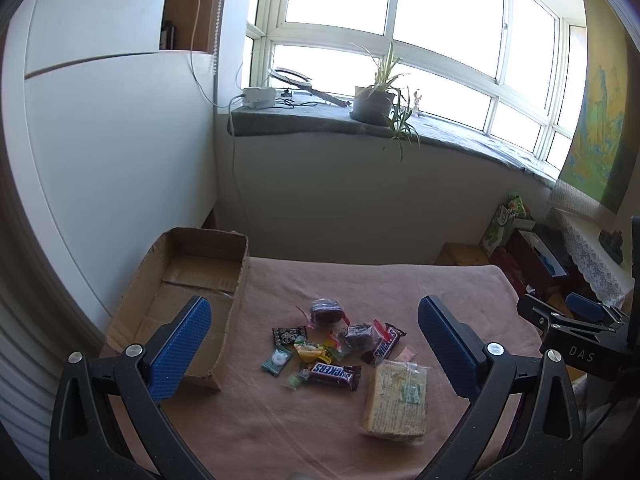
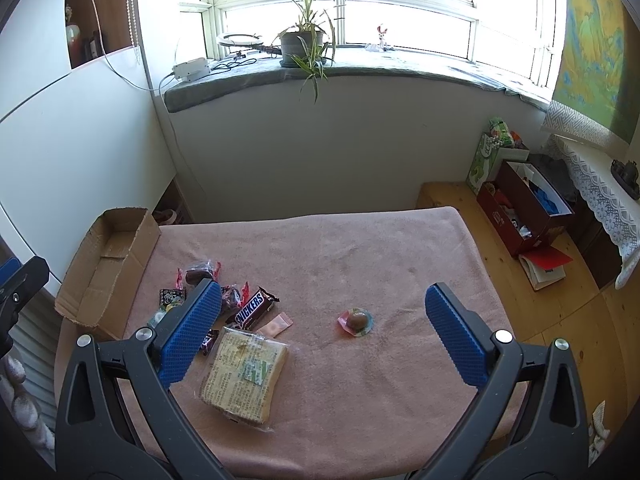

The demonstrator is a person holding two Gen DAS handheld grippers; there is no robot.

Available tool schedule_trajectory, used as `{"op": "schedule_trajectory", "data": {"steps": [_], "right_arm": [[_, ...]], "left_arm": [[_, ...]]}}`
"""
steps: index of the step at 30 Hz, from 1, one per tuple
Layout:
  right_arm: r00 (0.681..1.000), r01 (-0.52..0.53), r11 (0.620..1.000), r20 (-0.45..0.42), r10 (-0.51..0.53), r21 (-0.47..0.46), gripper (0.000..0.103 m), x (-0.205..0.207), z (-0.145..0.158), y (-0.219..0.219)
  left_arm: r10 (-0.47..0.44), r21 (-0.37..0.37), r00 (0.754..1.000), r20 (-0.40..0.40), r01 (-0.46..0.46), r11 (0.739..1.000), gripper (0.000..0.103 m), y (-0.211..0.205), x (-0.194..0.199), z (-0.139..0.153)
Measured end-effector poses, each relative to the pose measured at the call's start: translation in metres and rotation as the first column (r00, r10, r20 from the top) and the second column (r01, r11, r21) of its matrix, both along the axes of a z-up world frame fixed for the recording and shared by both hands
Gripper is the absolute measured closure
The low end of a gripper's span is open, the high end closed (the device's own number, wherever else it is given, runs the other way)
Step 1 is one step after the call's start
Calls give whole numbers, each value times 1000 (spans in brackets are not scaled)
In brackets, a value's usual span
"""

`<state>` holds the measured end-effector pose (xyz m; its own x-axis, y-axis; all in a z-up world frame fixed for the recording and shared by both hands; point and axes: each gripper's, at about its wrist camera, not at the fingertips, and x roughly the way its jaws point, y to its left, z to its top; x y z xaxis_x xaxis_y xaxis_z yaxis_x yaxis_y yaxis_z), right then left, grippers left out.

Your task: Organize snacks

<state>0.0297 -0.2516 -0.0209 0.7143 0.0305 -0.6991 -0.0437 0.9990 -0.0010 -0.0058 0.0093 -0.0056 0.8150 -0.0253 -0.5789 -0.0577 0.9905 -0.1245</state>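
Note:
A pile of snacks lies on the pink cloth-covered table (image 1: pixel 400 284): two Snickers bars (image 1: pixel 335 374) (image 2: pixel 252 309), dark wrapped cakes (image 1: pixel 326 311), small candies (image 1: pixel 277 361) and a clear pack of crackers (image 1: pixel 397 403) (image 2: pixel 244 374). A single round wrapped sweet (image 2: pixel 356 321) lies apart to the right. An empty cardboard box (image 1: pixel 192 292) (image 2: pixel 108 264) stands at the table's left edge. My left gripper (image 1: pixel 314 346) is open above the pile. My right gripper (image 2: pixel 323 330) is open above the table, the round sweet between its fingers' line of sight.
A windowsill with a potted plant (image 1: pixel 374 100) runs along the far wall. On the wooden floor to the right stand a red box (image 2: pixel 528 212), a green bag (image 2: pixel 486 160) and an open book (image 2: pixel 546 266). A lace-covered shelf (image 2: pixel 600 192) is at far right.

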Motion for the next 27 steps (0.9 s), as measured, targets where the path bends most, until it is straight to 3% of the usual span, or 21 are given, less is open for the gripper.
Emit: {"op": "schedule_trajectory", "data": {"steps": [19,27], "right_arm": [[999,1,1000,-41,0,18,0,5,-10,0],[997,1,1000,-72,1,27,0,8,-17,-3]], "left_arm": [[-10,-4,1000,-22,10,1000,1,0,5,-4],[-19,-35,998,-66,17,999,1,3,10,-14]]}}
